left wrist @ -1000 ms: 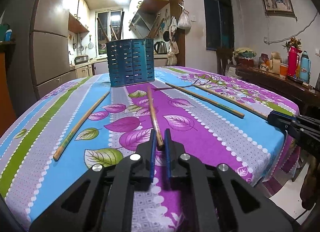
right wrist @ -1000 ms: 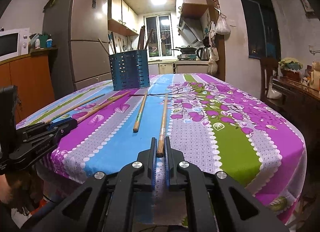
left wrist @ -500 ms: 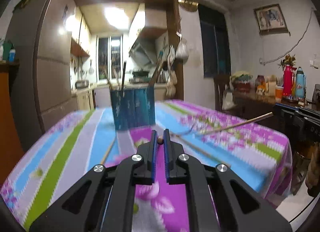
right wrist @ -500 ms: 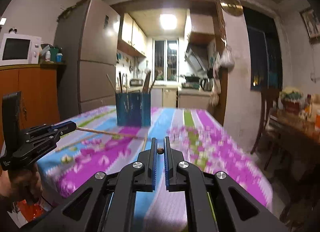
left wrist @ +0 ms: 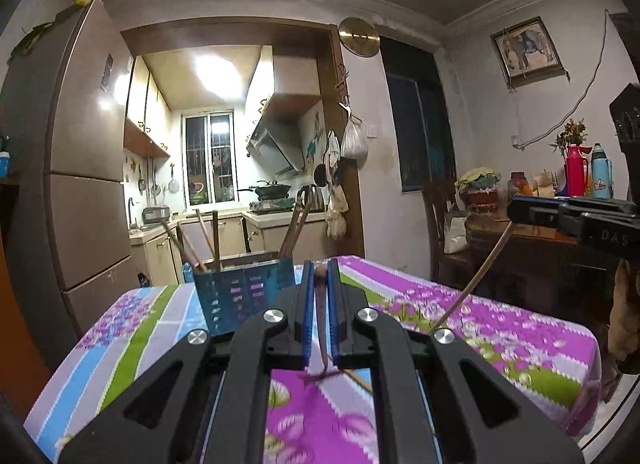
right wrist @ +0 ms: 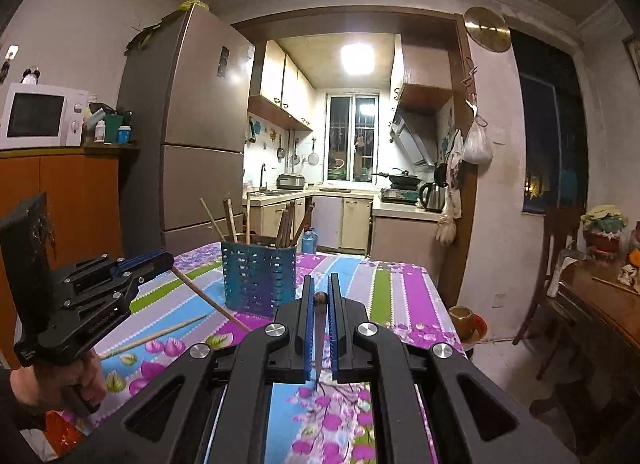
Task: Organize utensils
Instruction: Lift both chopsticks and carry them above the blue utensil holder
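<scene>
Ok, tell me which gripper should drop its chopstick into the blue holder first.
Probably left: the left gripper is shut on a chopstick right beside the blue holder; the right gripper sits farther off.

Both wrist views face the blue holder (left wrist: 244, 296) (right wrist: 258, 278) across the table (left wrist: 520, 328) (right wrist: 404, 304).

The utensil holder (right wrist: 259, 278) stands on the tabletop (right wrist: 404, 296) ahead of the right tongs (right wrist: 319, 300) and slightly to their left, with chopsticks standing in it. The left tongs (right wrist: 158, 260) hang left of the right tongs, above the tabletop, with a chopstick (right wrist: 210, 300) slanting down from them toward the holder's base. Another chopstick (right wrist: 160, 334) lies flat on the tabletop below the left tongs.
</scene>
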{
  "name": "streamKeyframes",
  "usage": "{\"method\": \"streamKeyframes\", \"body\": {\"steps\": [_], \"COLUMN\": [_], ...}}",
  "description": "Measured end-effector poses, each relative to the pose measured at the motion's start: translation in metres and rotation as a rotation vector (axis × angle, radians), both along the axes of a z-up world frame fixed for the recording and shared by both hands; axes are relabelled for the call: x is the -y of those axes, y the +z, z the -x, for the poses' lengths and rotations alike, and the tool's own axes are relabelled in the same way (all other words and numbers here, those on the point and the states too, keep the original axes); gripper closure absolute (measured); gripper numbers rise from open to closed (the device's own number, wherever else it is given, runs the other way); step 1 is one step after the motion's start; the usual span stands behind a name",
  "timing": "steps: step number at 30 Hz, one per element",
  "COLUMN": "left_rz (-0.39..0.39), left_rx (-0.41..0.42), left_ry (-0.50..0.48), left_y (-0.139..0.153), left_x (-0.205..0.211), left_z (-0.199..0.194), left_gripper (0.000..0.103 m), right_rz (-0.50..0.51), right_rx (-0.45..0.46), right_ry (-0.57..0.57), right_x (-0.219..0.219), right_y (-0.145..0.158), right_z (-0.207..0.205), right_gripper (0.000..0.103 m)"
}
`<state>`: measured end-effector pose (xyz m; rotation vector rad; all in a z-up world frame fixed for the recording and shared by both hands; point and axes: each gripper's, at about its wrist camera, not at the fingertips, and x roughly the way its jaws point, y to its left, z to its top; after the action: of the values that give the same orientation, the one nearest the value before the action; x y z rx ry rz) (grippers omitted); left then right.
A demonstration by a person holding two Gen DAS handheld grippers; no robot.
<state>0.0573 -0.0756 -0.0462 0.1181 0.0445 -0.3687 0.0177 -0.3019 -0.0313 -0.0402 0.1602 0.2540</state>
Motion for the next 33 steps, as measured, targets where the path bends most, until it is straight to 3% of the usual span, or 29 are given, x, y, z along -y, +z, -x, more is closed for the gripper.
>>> {"method": "streamKeyframes", "body": {"steps": [9, 16, 24, 33], "left_rz": [0.013, 0.026, 0.026, 0.004], "left_rx": [-0.013, -0.016, -0.046, -0.053], "left_ry": [-0.027, -0.040, -0.049, -0.037], "left_y": [0.014, 0.026, 0.035, 0.058], "left_x": [0.004, 0.002, -0.005, -0.023], "left_z": [-0.017, -0.023, -0.039, -0.055], "left_gripper": [0.098, 0.098, 0.098, 0.098], "right_rz": [0.005, -0.051, -0.025, -0.008], "right_rx": [-0.017, -0.074, -0.152, -0.122], "right_ry": [0.027, 0.048, 0.050, 0.080], "right_x": [0.000, 0.008, 0.005, -0.012], "right_y": [0.009, 0.015, 0.038, 0.084], "right_z": [-0.024, -0.056, -0.101, -0.105], "right_gripper": [0.095, 0.095, 0.096, 0.096]}}
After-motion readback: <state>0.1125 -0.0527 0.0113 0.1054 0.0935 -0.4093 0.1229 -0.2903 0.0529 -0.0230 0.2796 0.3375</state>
